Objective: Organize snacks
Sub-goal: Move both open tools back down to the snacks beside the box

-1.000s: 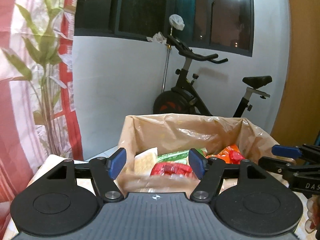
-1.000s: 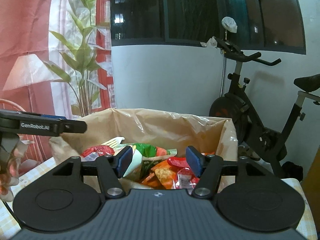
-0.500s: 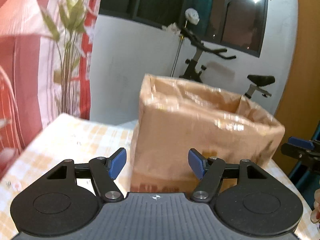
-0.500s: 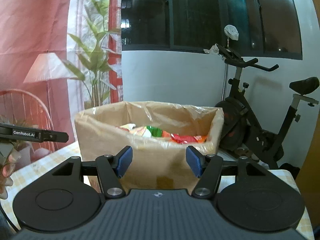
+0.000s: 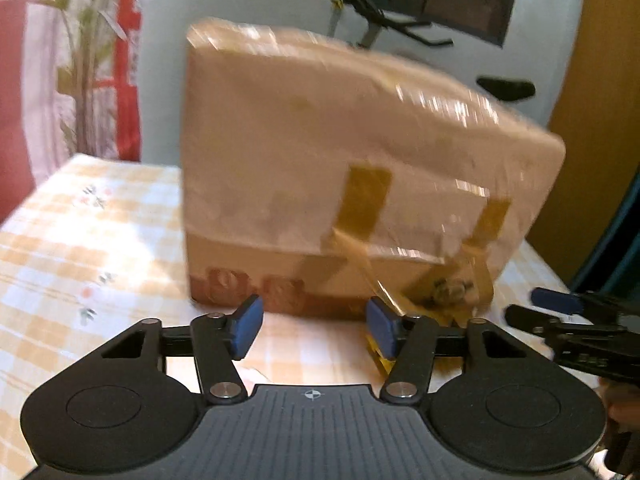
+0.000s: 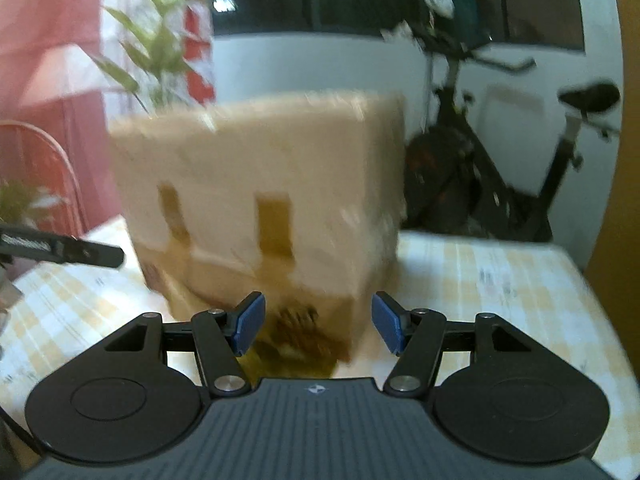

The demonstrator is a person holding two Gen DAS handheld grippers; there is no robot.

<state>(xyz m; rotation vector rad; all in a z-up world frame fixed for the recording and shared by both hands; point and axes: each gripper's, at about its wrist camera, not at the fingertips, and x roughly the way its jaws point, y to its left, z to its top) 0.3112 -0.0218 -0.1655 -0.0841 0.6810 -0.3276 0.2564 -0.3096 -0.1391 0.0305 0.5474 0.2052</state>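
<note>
Landmark is the tall brown cardboard box lined with a crinkly translucent plastic bag [image 5: 360, 160], standing on the table with the orange-and-white checked cloth [image 5: 88, 232]. Left of the box, bare cloth only; a green leafy plant [image 5: 84, 40] stands behind that side. Left gripper [image 5: 314, 328] sits low in front of the box's bottom edge, its blue-padded jaws have just been closing, now about half apart, nothing between them, only cloth under the gap. Yellowish-brown tape strips [image 5: 364, 200] run down the box's front face, with a loose peeled tape end curling near the left gripper's right pad. Right gripper [image 6: 316, 326] is in front of the box's lower right corner, jaws moderately apart, gripping nothing, not touching the box as far as the blur shows. Right of the box, more cloth, and a black exercise bike [image 6: 500, 168] behind. Snacks not visible from this low angle; probably inside the box. Handling guess: cardboard walls fairly stiff, liner slippery and flimsy, so pinching the film alone would likely slide or tear. Snack packets are likely light, soft, crushable; better grab by a sealed edge from above the rim.
</note>
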